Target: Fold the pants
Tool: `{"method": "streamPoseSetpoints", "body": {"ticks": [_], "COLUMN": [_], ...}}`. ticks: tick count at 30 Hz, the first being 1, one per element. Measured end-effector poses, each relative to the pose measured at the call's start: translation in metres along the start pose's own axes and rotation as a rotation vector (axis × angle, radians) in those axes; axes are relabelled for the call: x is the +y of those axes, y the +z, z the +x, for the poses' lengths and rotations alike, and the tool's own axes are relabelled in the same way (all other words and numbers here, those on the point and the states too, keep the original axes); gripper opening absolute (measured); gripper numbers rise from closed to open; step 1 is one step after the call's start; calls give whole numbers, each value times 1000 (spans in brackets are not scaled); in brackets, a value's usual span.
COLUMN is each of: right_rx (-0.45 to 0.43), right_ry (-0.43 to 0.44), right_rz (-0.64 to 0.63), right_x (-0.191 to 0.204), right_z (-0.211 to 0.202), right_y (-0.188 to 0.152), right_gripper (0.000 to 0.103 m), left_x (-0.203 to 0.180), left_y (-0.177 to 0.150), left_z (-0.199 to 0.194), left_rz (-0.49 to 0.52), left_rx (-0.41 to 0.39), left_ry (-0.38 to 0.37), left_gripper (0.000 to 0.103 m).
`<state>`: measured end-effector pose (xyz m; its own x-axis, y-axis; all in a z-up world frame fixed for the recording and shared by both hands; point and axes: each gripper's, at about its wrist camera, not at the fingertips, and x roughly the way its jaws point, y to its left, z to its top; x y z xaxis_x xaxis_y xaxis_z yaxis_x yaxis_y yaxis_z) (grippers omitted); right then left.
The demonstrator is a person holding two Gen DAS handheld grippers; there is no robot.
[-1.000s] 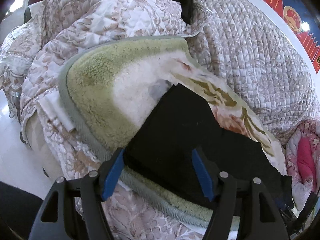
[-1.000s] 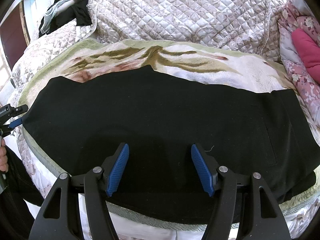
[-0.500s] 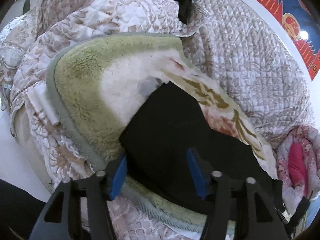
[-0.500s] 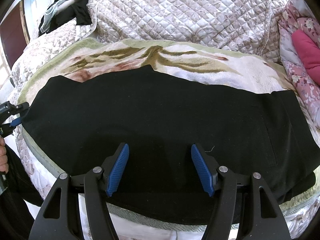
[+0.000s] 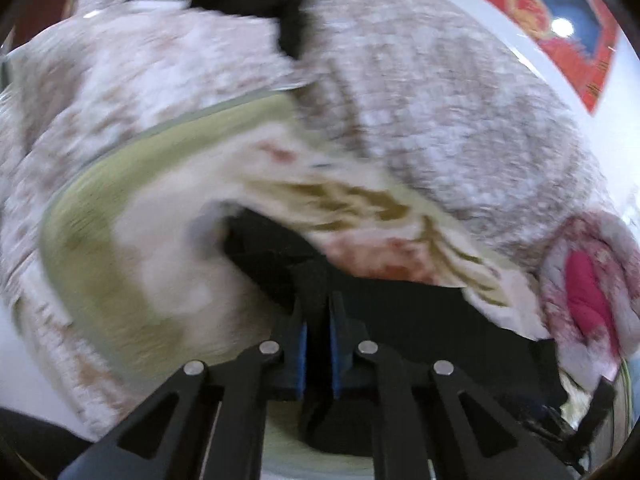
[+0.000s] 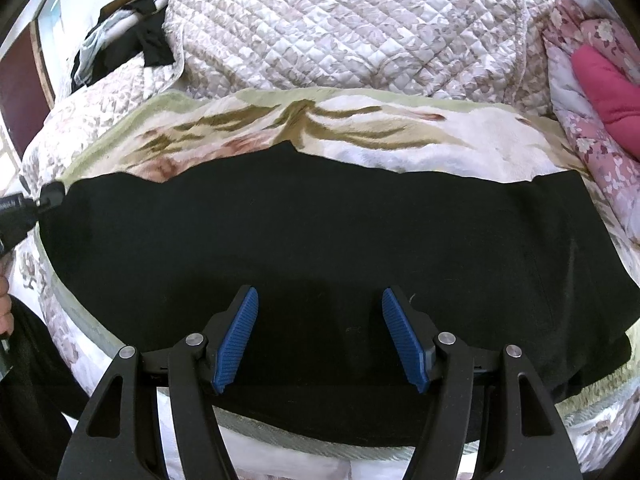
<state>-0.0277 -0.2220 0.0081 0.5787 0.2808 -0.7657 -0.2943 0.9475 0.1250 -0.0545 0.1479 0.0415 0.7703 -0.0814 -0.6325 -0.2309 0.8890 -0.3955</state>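
Now left claw [image 5: 318, 312] closing on black pants [image 6: 320, 232], right claw [image 6: 320, 336] spread

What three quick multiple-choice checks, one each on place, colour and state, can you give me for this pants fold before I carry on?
1. The pants lie on:
A. a floral blanket
B. a wooden table
C. the floor

2. The pads of the right gripper are:
A. red
B. blue
C. yellow

3. The left gripper is:
A. wide open
B. closing on black fabric
C. holding the pink cushion

Answers: 1 A, the blanket shows all around the pants. 2 B, both pads show blue. 3 B, cloth sits between its nearly closed jaws.
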Motion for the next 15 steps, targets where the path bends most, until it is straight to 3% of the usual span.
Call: {"method": "streamPoseSetpoints", "body": {"ticks": [7,12,15], "right_rx": [-32,-41,-33], "right_ry": [-26,-37,-35], "right_rz": [51,102,117], "right_x": [-14,-27,-31], "right_z": [-10,-15,-15], "right_y": [2,2,1], "right_gripper": [65,65,65], "left_x": [-97,-148,-156], "left_y": [-7,-54,-83], "left_z": [21,41,57], "left_rz": [178,299,333], "left_rx": [77,208,312], "left_ry": [-222,-334,-352], "left_gripper": [7,7,6]}}
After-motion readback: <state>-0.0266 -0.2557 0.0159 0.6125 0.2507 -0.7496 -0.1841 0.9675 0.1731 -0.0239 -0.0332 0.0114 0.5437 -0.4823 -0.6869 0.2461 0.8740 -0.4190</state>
